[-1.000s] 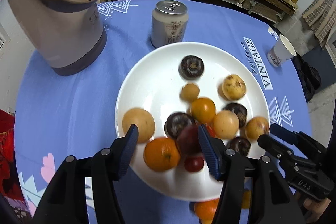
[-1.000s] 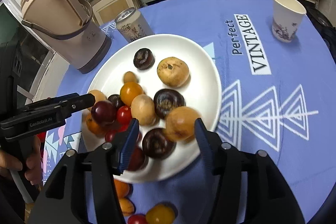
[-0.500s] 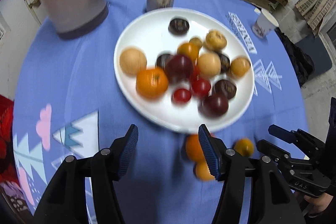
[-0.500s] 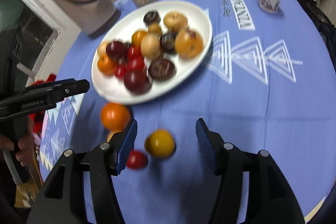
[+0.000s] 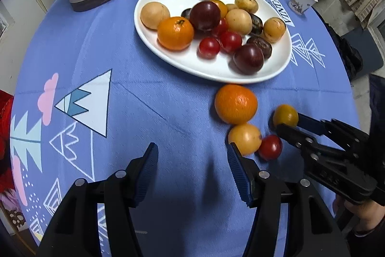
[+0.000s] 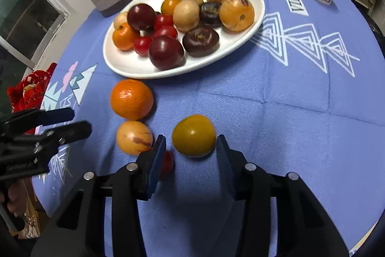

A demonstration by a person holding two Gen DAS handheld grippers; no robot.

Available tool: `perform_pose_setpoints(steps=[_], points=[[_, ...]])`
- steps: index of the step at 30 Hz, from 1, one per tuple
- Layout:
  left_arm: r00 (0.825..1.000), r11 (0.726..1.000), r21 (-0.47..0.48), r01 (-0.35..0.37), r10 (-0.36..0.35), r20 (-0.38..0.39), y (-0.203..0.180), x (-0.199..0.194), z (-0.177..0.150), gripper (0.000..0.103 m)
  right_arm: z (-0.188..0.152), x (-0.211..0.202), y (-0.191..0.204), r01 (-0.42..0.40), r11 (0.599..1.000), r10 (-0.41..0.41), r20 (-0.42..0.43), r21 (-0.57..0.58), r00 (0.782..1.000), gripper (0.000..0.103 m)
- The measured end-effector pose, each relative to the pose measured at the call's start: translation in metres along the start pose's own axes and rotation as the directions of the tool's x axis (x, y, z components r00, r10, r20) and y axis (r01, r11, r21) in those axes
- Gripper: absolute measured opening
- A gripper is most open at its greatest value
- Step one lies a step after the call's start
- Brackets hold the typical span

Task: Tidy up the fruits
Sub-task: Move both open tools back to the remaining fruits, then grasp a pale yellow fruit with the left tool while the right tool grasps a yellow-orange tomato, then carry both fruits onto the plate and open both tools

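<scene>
Right wrist view: smooth round yellow tomato [image 6: 193, 135] on blue woven cloth [image 6: 276, 98], between closing right gripper [image 6: 191, 148] pads, untouched. Left wrist view only: left gripper [image 5: 192, 160] spread, empty, beside glossy white plate [image 5: 178, 59].

Red tomato [image 6: 167, 161] half behind finger
</scene>
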State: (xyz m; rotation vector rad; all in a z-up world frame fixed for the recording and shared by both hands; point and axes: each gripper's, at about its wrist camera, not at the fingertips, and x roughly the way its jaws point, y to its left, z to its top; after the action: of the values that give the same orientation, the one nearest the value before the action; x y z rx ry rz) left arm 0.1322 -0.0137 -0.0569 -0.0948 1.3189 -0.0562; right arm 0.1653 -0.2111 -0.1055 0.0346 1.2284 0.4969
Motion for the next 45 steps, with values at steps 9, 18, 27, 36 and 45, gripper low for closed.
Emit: perform_pose_setpoints(steps=[9, 18, 27, 36, 45], points=[[0.999, 0.999, 0.045, 0.026, -0.025, -0.023, -0.020, 0.010, -0.001, 0.063, -0.010, -0.018, -0.018, -0.042, 0.997, 0.041, 0.024, 0.058, 0.999, 0.038], [0.996, 0.994, 0.076, 0.076, -0.071, -0.062, -0.040, 0.037, 0.002, 0.052, -0.030, -0.036, -0.038, -0.054, 0.992, 0.052, 0.023, 0.118, 0.998, 0.038], [0.995, 0.989, 0.132, 0.074, -0.064, -0.074, -0.058, 0.051, 0.003, 0.040, -0.030, -0.037, -0.033, -0.068, 0.992, 0.066, 0.022, 0.103, 0.998, 0.038], [0.996, 0.993, 0.082, 0.086, -0.083, -0.030, -0.031, 0.013, -0.002, 0.039, -0.016, -0.055, -0.024, -0.092, 0.993, 0.087, 0.066, 0.073, 0.994, 0.038], [0.990, 0.993, 0.068, 0.093, -0.100, 0.104, -0.017, -0.041, 0.033, 0.039, 0.021, -0.083, -0.012, -0.125, 0.992, 0.120, 0.149, 0.028, 0.982, 0.038]])
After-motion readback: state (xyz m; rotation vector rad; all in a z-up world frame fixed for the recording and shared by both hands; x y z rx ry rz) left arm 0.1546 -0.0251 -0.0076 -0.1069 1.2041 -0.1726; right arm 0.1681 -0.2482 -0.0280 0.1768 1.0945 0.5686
